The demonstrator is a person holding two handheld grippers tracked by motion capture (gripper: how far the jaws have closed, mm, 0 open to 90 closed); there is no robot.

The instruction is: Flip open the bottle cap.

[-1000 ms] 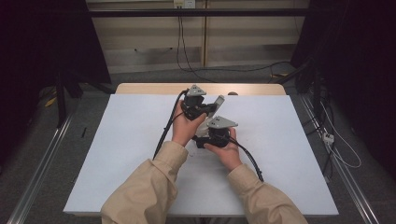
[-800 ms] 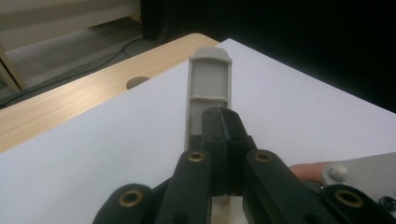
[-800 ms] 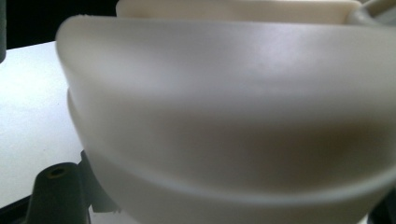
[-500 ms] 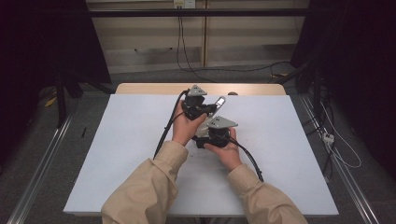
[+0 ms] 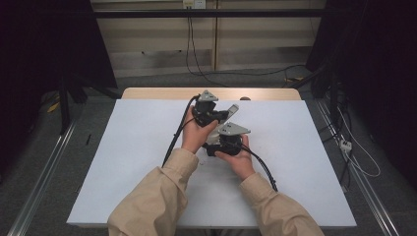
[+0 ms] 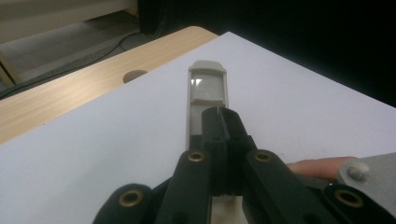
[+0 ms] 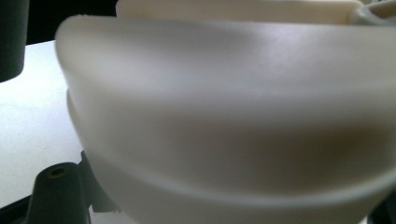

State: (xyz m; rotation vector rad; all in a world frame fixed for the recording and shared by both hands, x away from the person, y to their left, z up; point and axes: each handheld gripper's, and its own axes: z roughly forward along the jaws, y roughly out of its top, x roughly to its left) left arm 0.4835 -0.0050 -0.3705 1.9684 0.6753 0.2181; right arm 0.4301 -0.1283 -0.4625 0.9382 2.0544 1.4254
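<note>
Here both tongs were pinching one grey plastic piece (image 5: 227,115): the left gripper (image 6: 219,122) near its far end, the right gripper (image 5: 216,143) nearer. Uneven pulling could probably twist it loose.

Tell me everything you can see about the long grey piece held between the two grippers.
The grey piece is a long, narrow bar that looks like matte plastic, with a raised block and a glossy recess near its far end. It lies slanted over the white table top. The left gripper is shut on one part; the right gripper grips its nearer end, where it looks pale and rounded.
</note>
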